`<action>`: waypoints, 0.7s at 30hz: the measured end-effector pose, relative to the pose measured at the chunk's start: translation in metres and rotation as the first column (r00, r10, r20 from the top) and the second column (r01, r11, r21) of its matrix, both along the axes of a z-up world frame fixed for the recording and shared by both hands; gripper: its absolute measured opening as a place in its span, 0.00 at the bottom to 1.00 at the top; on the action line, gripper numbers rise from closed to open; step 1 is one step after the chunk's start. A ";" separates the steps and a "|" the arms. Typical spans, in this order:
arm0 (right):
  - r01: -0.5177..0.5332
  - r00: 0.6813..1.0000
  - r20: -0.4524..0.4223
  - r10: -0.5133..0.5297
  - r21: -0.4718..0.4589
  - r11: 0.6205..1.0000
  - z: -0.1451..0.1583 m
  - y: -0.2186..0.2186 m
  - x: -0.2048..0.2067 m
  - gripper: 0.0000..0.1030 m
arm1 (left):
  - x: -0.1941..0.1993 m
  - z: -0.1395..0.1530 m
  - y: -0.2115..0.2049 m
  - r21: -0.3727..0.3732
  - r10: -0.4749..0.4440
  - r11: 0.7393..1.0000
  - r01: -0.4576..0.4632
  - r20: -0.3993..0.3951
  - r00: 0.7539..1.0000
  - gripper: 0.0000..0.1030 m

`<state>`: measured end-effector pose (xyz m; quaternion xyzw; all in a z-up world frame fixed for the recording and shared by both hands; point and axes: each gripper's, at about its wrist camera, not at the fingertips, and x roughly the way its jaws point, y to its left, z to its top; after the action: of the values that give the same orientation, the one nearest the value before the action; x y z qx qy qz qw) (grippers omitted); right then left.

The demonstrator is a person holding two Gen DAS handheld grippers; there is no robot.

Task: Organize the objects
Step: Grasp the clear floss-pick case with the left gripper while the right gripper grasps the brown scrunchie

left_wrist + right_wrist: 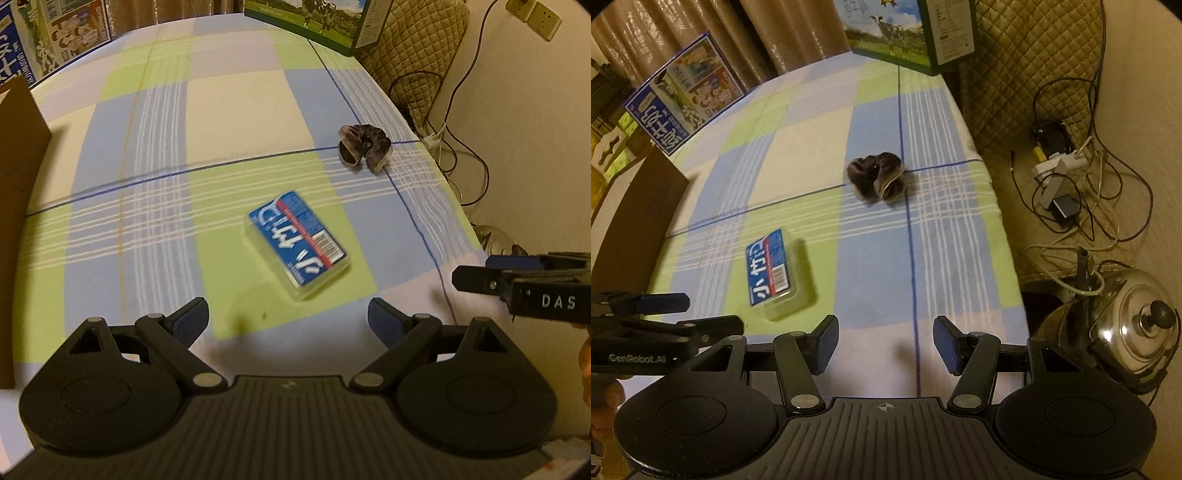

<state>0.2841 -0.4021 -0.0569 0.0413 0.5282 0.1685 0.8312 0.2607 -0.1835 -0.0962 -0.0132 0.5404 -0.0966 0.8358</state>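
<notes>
Two grippers hung over the checked bedsheet [229, 110], both empty. Left gripper [288, 321] had jaws spread wide, the blue-labelled plastic case [298, 243] lying flat just ahead of it. Right gripper [884, 345] stood partly open, the dark scrunchie [877, 177] well beyond its tips.

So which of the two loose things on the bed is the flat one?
The blue-labelled clear plastic box, lying flat; the dark scrunchie behind it is bunched and soft.

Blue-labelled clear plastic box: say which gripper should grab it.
Left, probably. The blue-labelled clear plastic box lies straight ahead of the open left gripper; from the right gripper it sits off to the left.
</notes>
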 end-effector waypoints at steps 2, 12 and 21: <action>0.004 1.000 0.005 -0.004 0.001 1.000 -0.001 -0.002 0.004 0.53 | 0.006 -0.003 -0.006 -0.001 0.003 1.000 -0.003 0.003 1.000 0.88; 0.019 0.999 0.028 -0.019 0.006 1.000 -0.003 -0.005 0.017 0.53 | 0.026 -0.015 -0.023 0.017 0.022 1.000 -0.022 0.015 1.000 0.88; 0.013 0.998 0.054 -0.013 -0.001 1.000 -0.005 -0.002 0.034 0.53 | 0.050 -0.036 -0.028 0.028 0.057 0.998 -0.057 0.012 0.998 0.76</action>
<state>0.3176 -0.4036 -0.0615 0.0395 0.5054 0.1639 0.8462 0.3108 -0.2114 -0.1322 -0.0164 0.5364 -0.0652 0.8413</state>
